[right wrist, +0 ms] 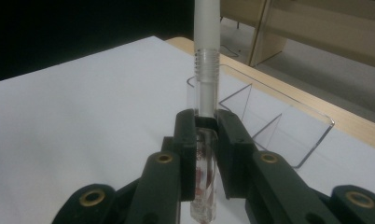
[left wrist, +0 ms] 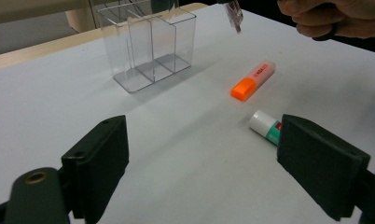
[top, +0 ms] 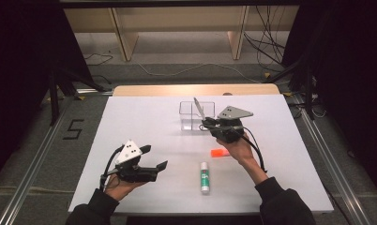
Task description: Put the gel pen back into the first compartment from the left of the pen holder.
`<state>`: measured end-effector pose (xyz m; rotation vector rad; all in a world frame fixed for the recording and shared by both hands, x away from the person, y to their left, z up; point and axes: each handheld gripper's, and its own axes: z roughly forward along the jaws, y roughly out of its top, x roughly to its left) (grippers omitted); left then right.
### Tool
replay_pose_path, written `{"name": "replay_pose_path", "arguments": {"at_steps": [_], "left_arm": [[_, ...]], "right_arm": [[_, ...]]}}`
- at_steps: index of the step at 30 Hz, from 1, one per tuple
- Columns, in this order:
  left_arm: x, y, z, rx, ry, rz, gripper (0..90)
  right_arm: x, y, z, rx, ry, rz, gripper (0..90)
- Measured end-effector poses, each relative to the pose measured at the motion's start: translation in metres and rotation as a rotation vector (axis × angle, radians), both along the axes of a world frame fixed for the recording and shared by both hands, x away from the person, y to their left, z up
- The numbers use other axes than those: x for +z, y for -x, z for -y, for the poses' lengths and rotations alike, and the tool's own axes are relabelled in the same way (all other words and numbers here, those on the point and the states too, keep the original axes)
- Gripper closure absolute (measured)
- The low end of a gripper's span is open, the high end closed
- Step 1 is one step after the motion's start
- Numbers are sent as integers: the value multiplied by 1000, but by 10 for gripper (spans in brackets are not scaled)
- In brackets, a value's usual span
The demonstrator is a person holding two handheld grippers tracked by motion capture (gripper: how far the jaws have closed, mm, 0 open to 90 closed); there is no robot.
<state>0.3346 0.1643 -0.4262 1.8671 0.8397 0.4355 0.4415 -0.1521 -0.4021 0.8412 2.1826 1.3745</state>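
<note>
My right gripper is shut on a clear-barrelled pen that stands nearly upright, tilted slightly, just above the clear plastic organizer. In the right gripper view the jaws pinch the pen near its lower part, with the organizer behind it. My left gripper is open with nothing between its jaws, low over the table's front left. In the left gripper view its jaws stand wide apart, facing the organizer, and the pen's lower end hangs at the top.
An orange highlighter lies right of centre. A white and green glue stick lies nearer the front edge. The white tabletop has a wooden strip along its far edge. Shelving and cables stand beyond.
</note>
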Motion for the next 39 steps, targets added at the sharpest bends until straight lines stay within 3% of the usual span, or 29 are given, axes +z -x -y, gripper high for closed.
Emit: {"name": "replay_pose_path", "arguments": {"at_steps": [7,11,19,24,39], "left_arm": [[-3,-1,-5,30,-12,12,161],[-2,-2,-9,44,2,21,161],[-5,-2,-7,40,-24,23,161],[-5,-3,-7,51,11,13,161],[-5,-3,-8,48,25,5,162]], "right_arm": [[7,-16,-14,-20,-66,-22,796],[10,-26,-22,-35,-84,-27,795],[11,-42,-36,-72,-73,-22,795],[13,-49,-40,-88,-79,-20,795],[18,-68,-61,-129,-87,-10,795]]}}
